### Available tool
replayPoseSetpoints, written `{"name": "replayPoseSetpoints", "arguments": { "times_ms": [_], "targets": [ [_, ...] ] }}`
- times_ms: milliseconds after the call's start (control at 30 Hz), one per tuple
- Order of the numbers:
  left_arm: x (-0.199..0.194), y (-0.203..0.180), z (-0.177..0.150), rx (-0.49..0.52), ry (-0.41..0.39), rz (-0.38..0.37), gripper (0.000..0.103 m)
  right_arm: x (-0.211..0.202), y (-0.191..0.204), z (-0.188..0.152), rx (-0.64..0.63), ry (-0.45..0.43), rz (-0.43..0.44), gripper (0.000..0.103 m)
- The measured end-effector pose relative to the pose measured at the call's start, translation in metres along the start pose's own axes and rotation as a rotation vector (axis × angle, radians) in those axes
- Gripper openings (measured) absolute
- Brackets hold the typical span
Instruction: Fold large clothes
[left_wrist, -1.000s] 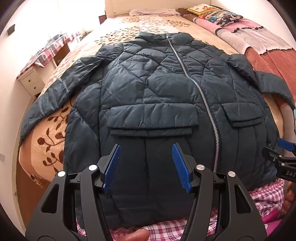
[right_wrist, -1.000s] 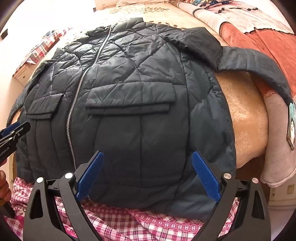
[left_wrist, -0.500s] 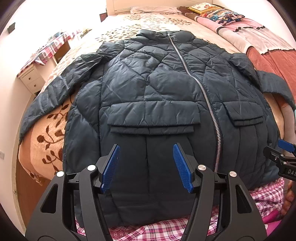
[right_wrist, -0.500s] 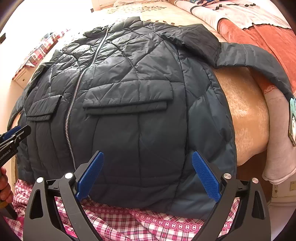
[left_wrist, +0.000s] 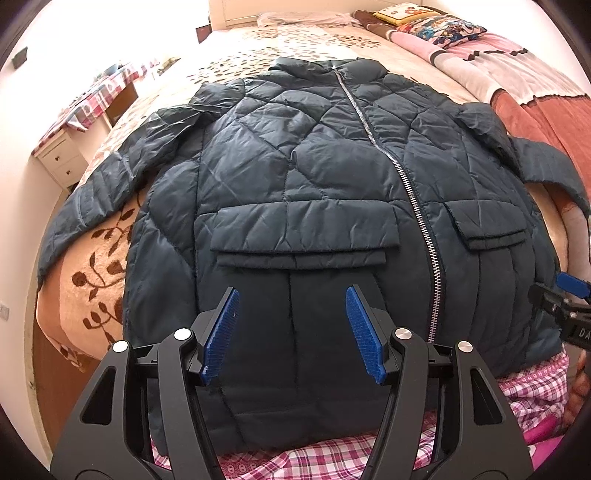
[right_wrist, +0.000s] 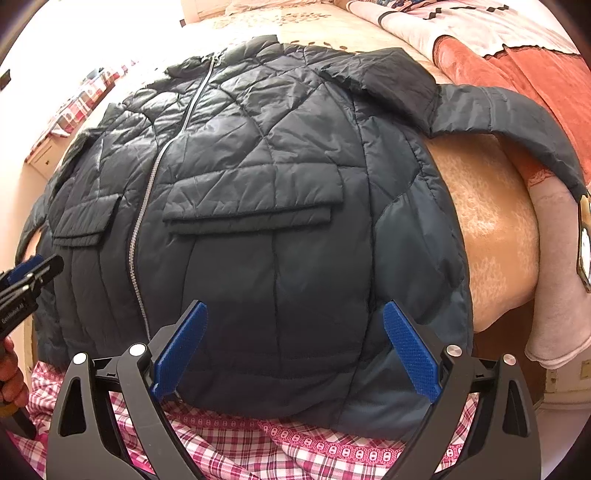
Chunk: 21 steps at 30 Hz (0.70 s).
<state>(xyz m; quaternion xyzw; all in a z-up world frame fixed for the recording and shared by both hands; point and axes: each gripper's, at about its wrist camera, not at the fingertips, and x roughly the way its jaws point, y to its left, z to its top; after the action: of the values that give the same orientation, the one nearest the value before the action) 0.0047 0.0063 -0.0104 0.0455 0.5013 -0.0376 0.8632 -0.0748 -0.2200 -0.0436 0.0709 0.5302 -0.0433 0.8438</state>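
A dark quilted puffer jacket (left_wrist: 314, 177) lies front up and zipped on the bed, sleeves spread to both sides; it also shows in the right wrist view (right_wrist: 266, 177). My left gripper (left_wrist: 291, 328) is open and empty, above the jacket's lower left panel below the left pocket flap. My right gripper (right_wrist: 295, 347) is open and empty, above the hem below the right pocket flap. The right gripper's tip shows at the right edge of the left wrist view (left_wrist: 565, 306). The left gripper's tip shows at the left edge of the right wrist view (right_wrist: 26, 280).
The bed has a beige leaf-patterned blanket (left_wrist: 85, 280). Pink and red quilts and pillows (left_wrist: 480, 70) lie along its right side. A white nightstand (left_wrist: 62, 158) with a checked cloth stands at the left. A pink plaid cloth (right_wrist: 280, 446) lies under the jacket's hem.
Both grippers have pulled back and risen slightly, so more of the jacket shows. Both stayed open; the jacket has not moved.
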Motion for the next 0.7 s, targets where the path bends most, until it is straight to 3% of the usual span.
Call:
{"name": "replayPoseSetpoints", "arguments": {
  "times_ms": [533,700],
  "targets": [
    [0.004,-0.006,0.003,0.024,0.01,0.003,0.061,-0.008,-0.053,0.009,0.139,-0.094,-0.039,0.09],
    [0.004,-0.007,0.006,0.032,0.014,0.008,0.061,-0.016,-0.072,0.016,0.162,-0.138,-0.05,0.079]
  ]
}}
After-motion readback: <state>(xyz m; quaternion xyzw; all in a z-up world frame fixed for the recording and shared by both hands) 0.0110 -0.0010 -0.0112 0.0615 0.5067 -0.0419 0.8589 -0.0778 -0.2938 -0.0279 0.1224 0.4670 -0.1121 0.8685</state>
